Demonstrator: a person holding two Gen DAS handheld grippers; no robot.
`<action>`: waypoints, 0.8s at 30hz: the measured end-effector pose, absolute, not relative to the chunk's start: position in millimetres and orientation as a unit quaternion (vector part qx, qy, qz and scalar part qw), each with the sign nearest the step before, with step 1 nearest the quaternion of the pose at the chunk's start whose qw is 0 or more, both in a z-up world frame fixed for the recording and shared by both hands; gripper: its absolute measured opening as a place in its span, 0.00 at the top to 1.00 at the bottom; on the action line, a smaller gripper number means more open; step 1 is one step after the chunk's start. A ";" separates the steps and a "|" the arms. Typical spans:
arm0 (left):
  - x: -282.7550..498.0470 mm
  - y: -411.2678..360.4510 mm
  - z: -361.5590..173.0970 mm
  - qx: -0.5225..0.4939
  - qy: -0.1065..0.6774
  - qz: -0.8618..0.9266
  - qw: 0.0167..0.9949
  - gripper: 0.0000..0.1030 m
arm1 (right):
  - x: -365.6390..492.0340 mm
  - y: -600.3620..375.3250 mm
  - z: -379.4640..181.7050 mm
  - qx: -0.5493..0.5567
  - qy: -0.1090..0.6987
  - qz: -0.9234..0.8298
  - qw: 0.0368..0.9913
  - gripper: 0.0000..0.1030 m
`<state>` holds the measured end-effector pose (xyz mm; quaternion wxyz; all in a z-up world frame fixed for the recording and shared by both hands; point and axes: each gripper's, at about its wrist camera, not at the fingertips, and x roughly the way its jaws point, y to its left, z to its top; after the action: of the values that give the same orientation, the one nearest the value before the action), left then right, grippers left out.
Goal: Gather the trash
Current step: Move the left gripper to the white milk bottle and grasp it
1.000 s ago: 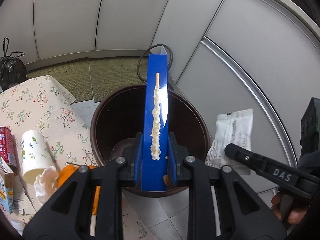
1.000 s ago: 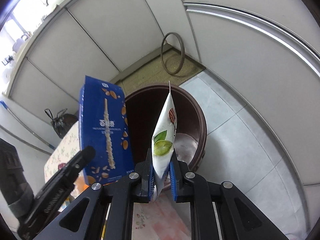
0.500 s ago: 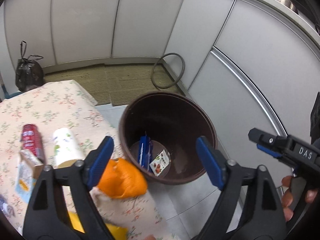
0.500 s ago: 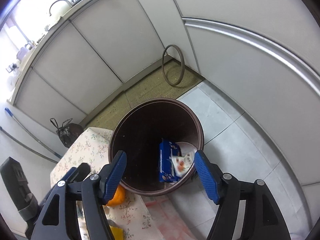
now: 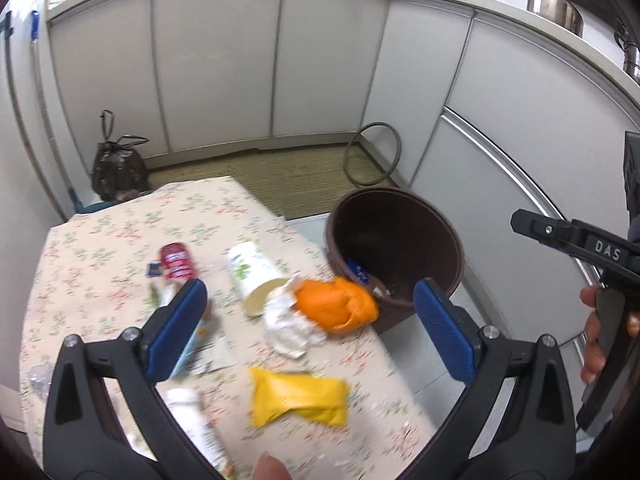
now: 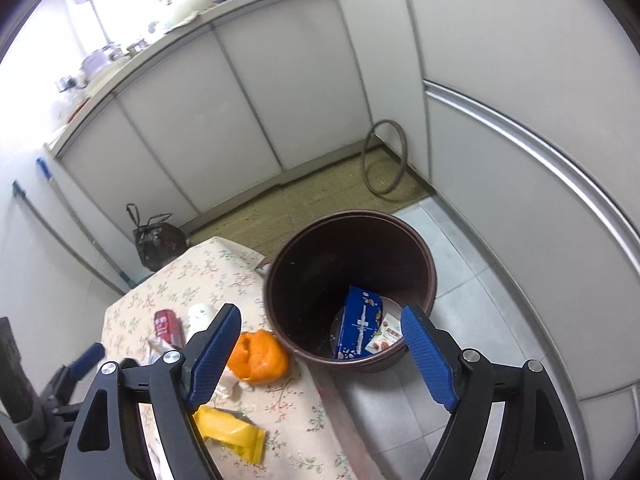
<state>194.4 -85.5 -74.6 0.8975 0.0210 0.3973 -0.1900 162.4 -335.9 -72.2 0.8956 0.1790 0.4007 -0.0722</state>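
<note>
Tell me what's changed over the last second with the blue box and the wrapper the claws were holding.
Both were let go. The blue box and the snack wrapper now lie inside the brown bin. The left claw and right claw have opened wide, empty, and swung back over the table. The red can, paper cup, orange bag and yellow packet stayed put.

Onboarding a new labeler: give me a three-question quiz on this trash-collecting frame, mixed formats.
1. True or false: the left hand-held gripper is open and holds nothing.
2. Where is the blue snack box? A) on the table B) inside the brown bin C) on the floor
3. Fill in: the orange wrapper lies at the table edge nearest the ____.

Key: 1 true; 2 B; 3 bin.
</note>
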 end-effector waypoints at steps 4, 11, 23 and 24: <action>184.1 -52.0 -72.6 0.010 0.417 -0.172 0.893 0.00 | 161.6 -312.0 -70.9 0.156 0.408 -0.053 0.898 0.18; 169.5 8.7 -106.9 -0.022 0.487 -0.137 0.862 0.00 | 160.7 -272.7 -85.8 0.119 0.453 -0.023 0.883 0.18; 170.4 35.4 -186.9 0.027 0.617 -0.107 0.779 0.00 | 162.6 -228.5 -135.3 0.054 0.535 -0.006 0.843 0.18; 171.3 38.0 -193.0 0.024 0.626 -0.103 0.772 0.00 | 164.0 -225.5 -140.3 0.049 0.543 -0.004 0.838 0.18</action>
<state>171.3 38.0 -193.0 0.7723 0.0241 0.6264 -0.1029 164.0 -225.5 -140.3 0.8385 0.0492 0.5427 -0.0043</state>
